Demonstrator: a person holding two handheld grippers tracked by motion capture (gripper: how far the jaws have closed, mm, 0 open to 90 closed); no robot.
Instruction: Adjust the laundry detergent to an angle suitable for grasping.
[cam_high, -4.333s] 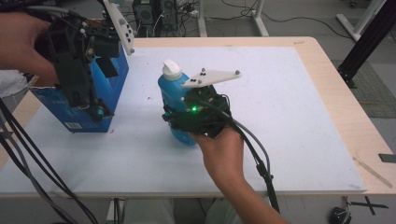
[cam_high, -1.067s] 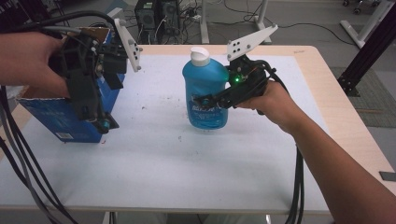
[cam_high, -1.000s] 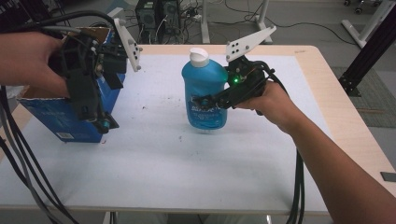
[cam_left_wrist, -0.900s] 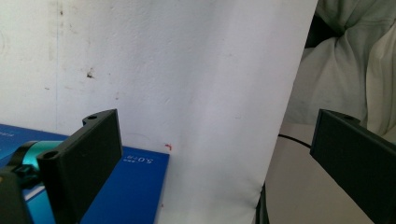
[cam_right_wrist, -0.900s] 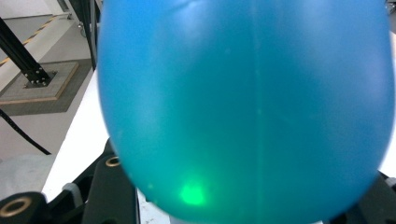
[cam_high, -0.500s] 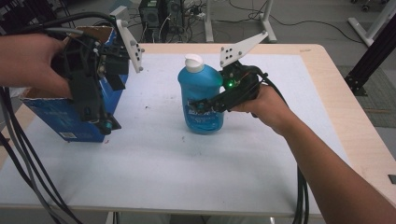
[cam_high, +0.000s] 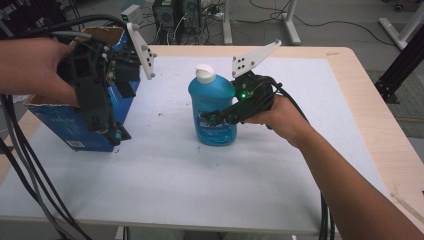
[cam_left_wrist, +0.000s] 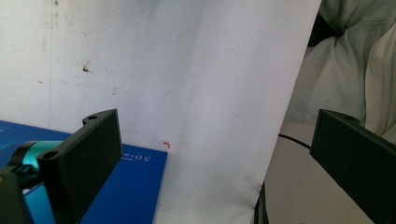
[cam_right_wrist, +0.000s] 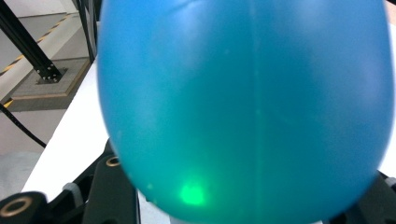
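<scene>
At the left of the table (cam_high: 350, 100), the left gripper (cam_high: 112, 135) hangs in a hand (cam_high: 30, 70) over a blue box (cam_high: 75, 127) that stands on the white mat (cam_high: 200, 185) near its left edge. It points downward, its tips just in front of the box's near face. From its own camera the two black jaws stand wide apart with nothing between them: the gripper is released, and below it lie the mat, a strip of the box (cam_left_wrist: 126, 186) at the lower left, and bare tabletop past the mat's edge. Black cables (cam_high: 20, 165) trail from it over the table's near left corner.

Near the middle of the mat a blue bottle (cam_high: 212, 107) with a white cap (cam_high: 205, 73) stands upright, its base on or very close to the mat. It is well apart from the box.

Right of the bottle, the right gripper (cam_high: 220, 117) comes in level from the side, held in the right hand (cam_high: 280, 112), and is clenched on the bottle's lower body, one jaw crossing the label. In the right gripper view the bottle (cam_right_wrist: 243, 107) bulges close between the jaws, with a green spot of light on its lower part. A green light also glows on the gripper body in the high view, under its grey plate (cam_high: 252, 57).
</scene>
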